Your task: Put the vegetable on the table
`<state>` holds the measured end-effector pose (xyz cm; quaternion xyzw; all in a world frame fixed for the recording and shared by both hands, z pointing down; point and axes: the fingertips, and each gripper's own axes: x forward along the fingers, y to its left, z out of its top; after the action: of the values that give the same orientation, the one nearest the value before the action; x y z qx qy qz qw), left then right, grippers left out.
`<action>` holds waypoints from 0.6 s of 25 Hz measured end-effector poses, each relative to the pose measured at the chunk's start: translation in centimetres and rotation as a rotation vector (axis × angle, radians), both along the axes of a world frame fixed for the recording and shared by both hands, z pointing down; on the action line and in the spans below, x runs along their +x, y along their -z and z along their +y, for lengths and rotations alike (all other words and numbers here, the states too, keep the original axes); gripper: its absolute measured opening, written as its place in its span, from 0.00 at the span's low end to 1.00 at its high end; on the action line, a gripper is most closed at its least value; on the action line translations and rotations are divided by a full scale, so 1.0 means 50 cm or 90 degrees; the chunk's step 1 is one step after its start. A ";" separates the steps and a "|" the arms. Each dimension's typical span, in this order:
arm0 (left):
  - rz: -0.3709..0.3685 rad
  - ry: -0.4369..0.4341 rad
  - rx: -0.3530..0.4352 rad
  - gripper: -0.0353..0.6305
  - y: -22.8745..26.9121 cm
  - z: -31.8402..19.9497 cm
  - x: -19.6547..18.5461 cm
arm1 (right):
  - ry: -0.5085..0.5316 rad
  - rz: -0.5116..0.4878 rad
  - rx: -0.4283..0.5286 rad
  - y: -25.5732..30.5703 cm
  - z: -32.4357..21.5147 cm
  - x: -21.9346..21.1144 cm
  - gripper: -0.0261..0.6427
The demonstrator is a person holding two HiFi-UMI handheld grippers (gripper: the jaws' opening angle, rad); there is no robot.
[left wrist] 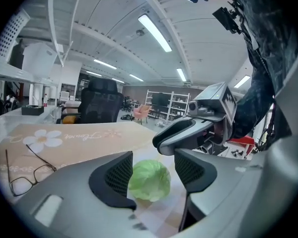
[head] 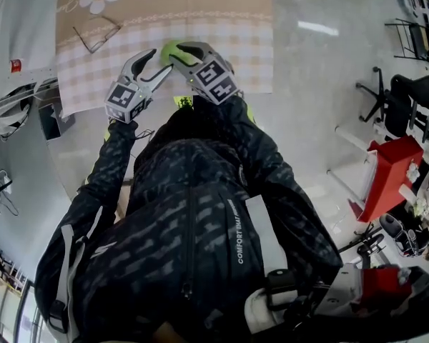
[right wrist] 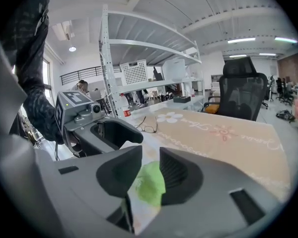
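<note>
A small pale green cabbage (head: pixel 169 50) rests on the checked tablecloth (head: pixel 229 45) near the table's front edge. In the left gripper view the cabbage (left wrist: pixel 149 180) lies between the jaws of my left gripper (left wrist: pixel 153 175); the left pad is at its side and a thin gap shows on the right. My right gripper (head: pixel 179 48) hovers just over it from the right. In the right gripper view its jaws (right wrist: pixel 150 175) stand narrowly apart and the cabbage (right wrist: pixel 151 185) shows through the gap, partly hidden by the pads.
A pair of glasses (head: pixel 96 34) lies on the cloth to the far left. A wire rack with a red-capped item (head: pixel 15 66) stands left of the table. A black office chair (left wrist: pixel 100 105) is behind the table. A red box (head: pixel 390 174) sits on the floor at the right.
</note>
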<state>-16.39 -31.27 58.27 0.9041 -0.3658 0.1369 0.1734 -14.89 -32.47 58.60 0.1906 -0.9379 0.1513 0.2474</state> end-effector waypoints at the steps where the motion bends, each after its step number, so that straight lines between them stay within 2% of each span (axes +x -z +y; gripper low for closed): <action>1: 0.002 0.006 0.005 0.44 0.011 0.004 -0.001 | -0.001 -0.004 0.000 0.009 0.006 -0.001 0.17; 4: 0.005 0.012 0.012 0.43 0.039 0.020 0.002 | -0.009 -0.017 0.001 0.029 0.021 0.002 0.17; 7: 0.007 0.020 0.023 0.35 0.066 0.034 0.008 | -0.016 -0.032 -0.005 0.045 0.034 0.013 0.16; 11: 0.013 0.024 0.028 0.32 0.091 0.056 0.028 | -0.019 -0.055 -0.020 0.070 0.052 0.031 0.16; 13: 0.020 0.039 0.029 0.29 0.107 0.064 0.035 | -0.009 -0.054 -0.015 0.078 0.065 0.038 0.09; 15: 0.029 0.049 0.046 0.29 0.127 0.071 0.044 | 0.010 -0.055 -0.010 0.087 0.085 0.043 0.08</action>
<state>-14.17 -27.70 51.89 0.8980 -0.4009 0.0959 0.1540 -12.77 -28.22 54.25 0.1746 -0.9479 0.1644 0.2095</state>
